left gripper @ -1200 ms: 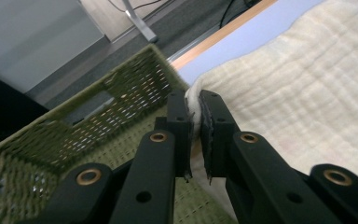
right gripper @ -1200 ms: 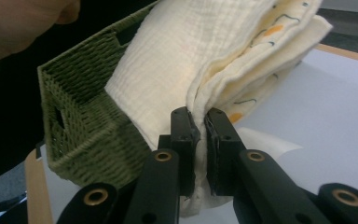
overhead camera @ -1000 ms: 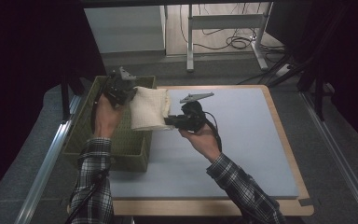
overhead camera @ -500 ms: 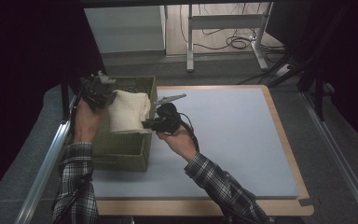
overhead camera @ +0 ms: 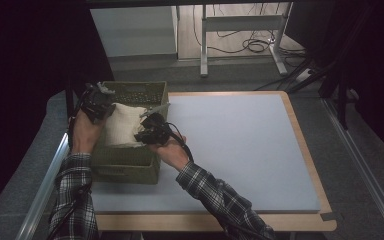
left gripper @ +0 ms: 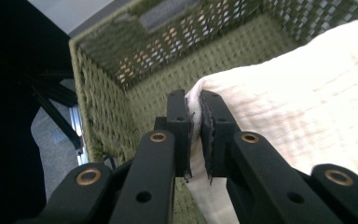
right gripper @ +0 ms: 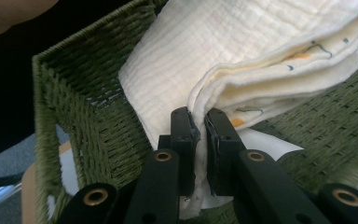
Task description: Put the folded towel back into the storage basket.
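Note:
A folded cream cloth [overhead camera: 124, 124] hangs over the inside of a green woven basket [overhead camera: 130, 167] at the table's left edge. My left gripper [overhead camera: 100, 100] holds the cloth's far left side, and in the left gripper view its pads are shut on a cloth edge [left gripper: 193, 100] above the basket's inner wall [left gripper: 121, 93]. On the cloth's right side sits my right gripper [overhead camera: 149, 131]. The right gripper view has the jaws pinching the folded layers [right gripper: 200, 109], with the basket floor [right gripper: 335, 126] below.
The basket stands on a pale blue mat [overhead camera: 240, 145] on a wood-edged table [overhead camera: 310, 150], with open mat to its right. A metal rail [overhead camera: 45, 185] runs along the left side. Cables and a desk frame [overhead camera: 240, 25] lie on the floor beyond.
Both grippers have carried the cloth leftward and down, from beside the basket's right rim to over its inside. The forearms followed to the left.

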The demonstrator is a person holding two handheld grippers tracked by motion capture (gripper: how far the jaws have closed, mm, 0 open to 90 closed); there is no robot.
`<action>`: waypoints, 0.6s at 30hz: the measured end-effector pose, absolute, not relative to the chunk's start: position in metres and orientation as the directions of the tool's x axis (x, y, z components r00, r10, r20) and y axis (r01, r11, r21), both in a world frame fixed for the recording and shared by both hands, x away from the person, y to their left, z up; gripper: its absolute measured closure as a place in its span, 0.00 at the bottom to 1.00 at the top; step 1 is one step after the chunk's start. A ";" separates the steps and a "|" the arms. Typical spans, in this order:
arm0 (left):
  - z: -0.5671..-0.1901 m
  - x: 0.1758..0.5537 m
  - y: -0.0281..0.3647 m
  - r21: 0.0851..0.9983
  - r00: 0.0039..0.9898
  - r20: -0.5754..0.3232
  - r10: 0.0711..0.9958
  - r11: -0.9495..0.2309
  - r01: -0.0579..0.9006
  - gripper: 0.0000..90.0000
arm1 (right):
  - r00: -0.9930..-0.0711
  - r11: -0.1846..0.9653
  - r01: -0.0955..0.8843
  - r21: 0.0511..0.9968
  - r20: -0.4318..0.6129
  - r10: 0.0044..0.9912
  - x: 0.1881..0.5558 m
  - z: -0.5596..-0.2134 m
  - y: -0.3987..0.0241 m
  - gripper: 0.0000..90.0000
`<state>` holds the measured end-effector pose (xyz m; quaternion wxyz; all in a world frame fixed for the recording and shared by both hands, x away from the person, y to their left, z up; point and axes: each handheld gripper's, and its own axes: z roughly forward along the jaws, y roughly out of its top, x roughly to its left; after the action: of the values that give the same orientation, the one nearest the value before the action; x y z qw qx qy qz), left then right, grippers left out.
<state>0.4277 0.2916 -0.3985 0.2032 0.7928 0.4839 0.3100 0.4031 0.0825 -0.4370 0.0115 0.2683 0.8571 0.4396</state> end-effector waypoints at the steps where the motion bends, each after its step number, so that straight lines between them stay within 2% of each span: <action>1: -0.402 0.429 0.293 0.617 0.339 0.294 0.894 -0.448 0.647 0.92 | -0.856 0.476 0.450 0.756 0.213 0.470 0.403 -0.438 0.086 0.92; 8: -0.417 0.435 0.301 0.592 0.339 0.279 0.898 -0.439 0.676 0.92 | -0.865 0.530 0.435 0.728 0.173 0.471 0.403 -0.444 0.102 0.92; 10: -0.423 0.439 0.302 0.578 0.342 0.281 0.897 -0.443 0.685 0.92 | -0.866 0.561 0.421 0.713 0.132 0.482 0.404 -0.443 0.107 0.92; 18: -0.430 0.448 0.298 0.540 0.360 0.297 0.885 -0.466 0.701 0.92 | -0.869 0.599 0.419 0.682 0.110 0.482 0.407 -0.441 0.117 0.92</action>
<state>0.4479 0.2978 -0.4305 0.1626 0.8083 0.4903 0.2826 0.4066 0.1166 -0.4408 0.0427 0.2520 0.8933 0.3698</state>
